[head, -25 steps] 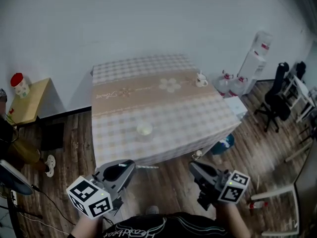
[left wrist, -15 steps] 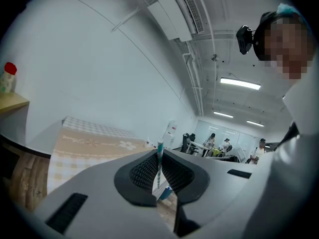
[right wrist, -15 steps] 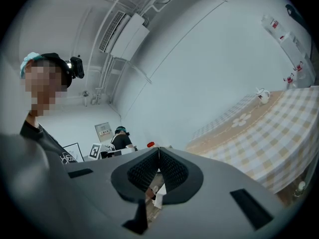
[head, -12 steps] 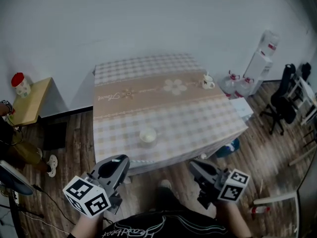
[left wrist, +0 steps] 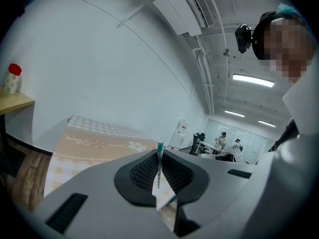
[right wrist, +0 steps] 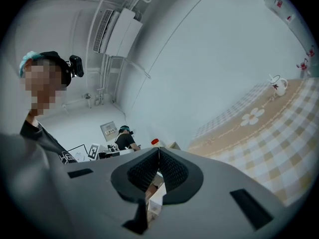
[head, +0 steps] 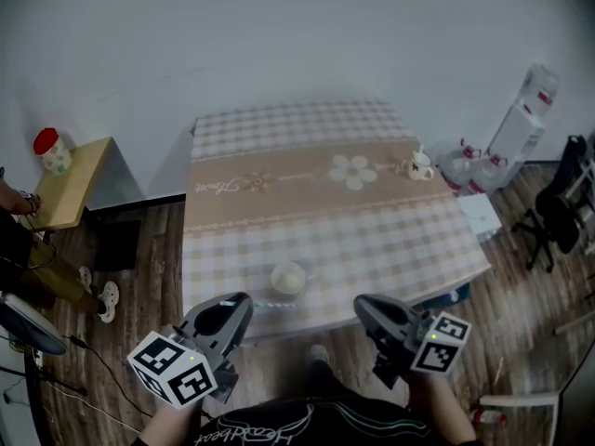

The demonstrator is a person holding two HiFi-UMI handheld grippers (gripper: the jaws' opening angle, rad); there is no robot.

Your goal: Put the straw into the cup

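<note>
So our left gripper [left wrist: 159, 156] has its jaws pinching the striped straw [left wrist: 159, 167], with the tip poking out past them. The right gripper [right wrist: 158, 154] jaws are pressed together, empty. The cup [head: 288, 278] sits on the table [head: 390, 240] ahead, between both jaws. The cursive writing [head: 228, 186] on the cloth is too small to read.

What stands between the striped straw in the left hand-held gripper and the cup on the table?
Nothing visible does. The green-and-white striped straw, clamped in the left hand-held gripper, has open air to the pale round cup near the checked table edge.
</note>
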